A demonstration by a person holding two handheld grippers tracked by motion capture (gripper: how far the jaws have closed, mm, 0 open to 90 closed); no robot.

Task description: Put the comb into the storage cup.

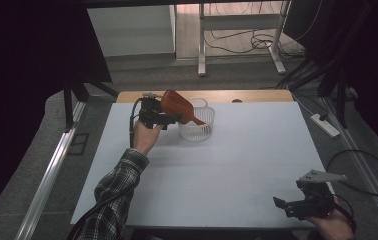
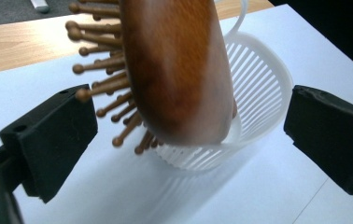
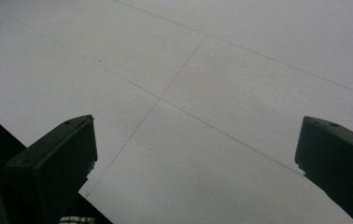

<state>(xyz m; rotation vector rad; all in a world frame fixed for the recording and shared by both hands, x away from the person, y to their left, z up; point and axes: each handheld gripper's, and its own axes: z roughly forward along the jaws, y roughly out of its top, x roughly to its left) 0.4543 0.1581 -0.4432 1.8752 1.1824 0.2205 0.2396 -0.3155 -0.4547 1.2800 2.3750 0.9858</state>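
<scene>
A wooden hairbrush (image 1: 177,105) (image 2: 179,70) with peg bristles leans in a white slotted basket (image 1: 198,126) (image 2: 258,93) at the back of the white table, its handle down inside and its head over the rim. My left gripper (image 1: 169,119) (image 2: 188,121) is open, its jaws standing wide on either side of the brush head. The bristles point toward the left jaw and the right jaw is well clear of the wood. My right gripper (image 1: 286,206) (image 3: 195,140) is open at the table's front right corner, with nothing between its fingers.
The white table (image 1: 247,160) (image 3: 212,70) reaches from the basket to the front edge. A strip of wooden desk (image 1: 247,95) (image 2: 20,42) runs behind it. A power strip (image 1: 325,125) and cables lie on the floor to the right.
</scene>
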